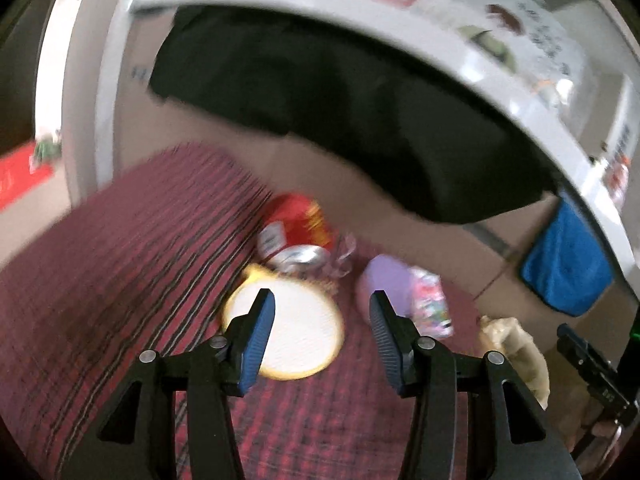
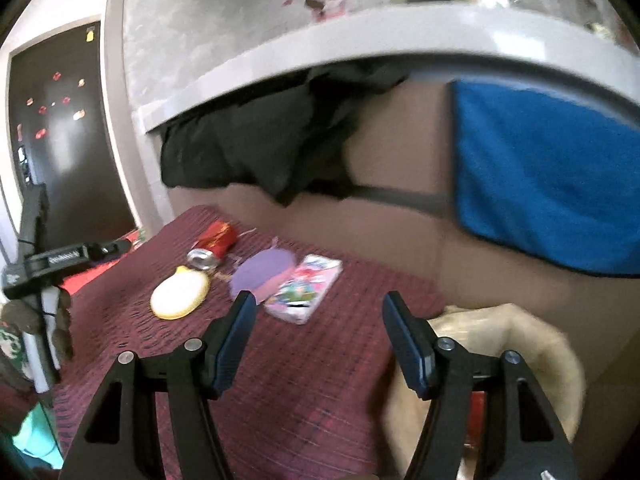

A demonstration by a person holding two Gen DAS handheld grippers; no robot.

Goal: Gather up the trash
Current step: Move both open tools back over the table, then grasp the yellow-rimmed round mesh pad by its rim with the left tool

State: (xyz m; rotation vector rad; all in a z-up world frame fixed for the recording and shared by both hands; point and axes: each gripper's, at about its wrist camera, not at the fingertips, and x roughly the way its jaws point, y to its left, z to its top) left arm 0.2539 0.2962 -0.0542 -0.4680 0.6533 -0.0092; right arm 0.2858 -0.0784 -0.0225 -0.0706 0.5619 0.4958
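Note:
Trash lies on a dark red woven mat point(image 1: 120, 280) point(image 2: 300, 380): a crushed red can point(image 1: 296, 232) point(image 2: 214, 242), a yellow-rimmed white disc point(image 1: 288, 336) point(image 2: 180, 294), a purple piece point(image 1: 384, 284) point(image 2: 264, 270) and a pink printed packet point(image 1: 430, 304) point(image 2: 306, 288). My left gripper point(image 1: 322, 300) is open just above the disc, holding nothing. My right gripper point(image 2: 320, 300) is open over bare mat, short of the packet, also holding nothing. An open beige bag point(image 1: 516, 344) point(image 2: 500, 344) sits at the right, under the right gripper's right finger. Both views are motion-blurred.
Behind the mat stands a brown cardboard wall point(image 1: 320, 184) point(image 2: 400, 220) under a white ledge point(image 2: 320, 40). A black cloth point(image 1: 320, 92) point(image 2: 260, 148) and a blue cloth point(image 1: 568, 256) point(image 2: 540, 176) hang from it. A dark door point(image 2: 68, 140) is at far left.

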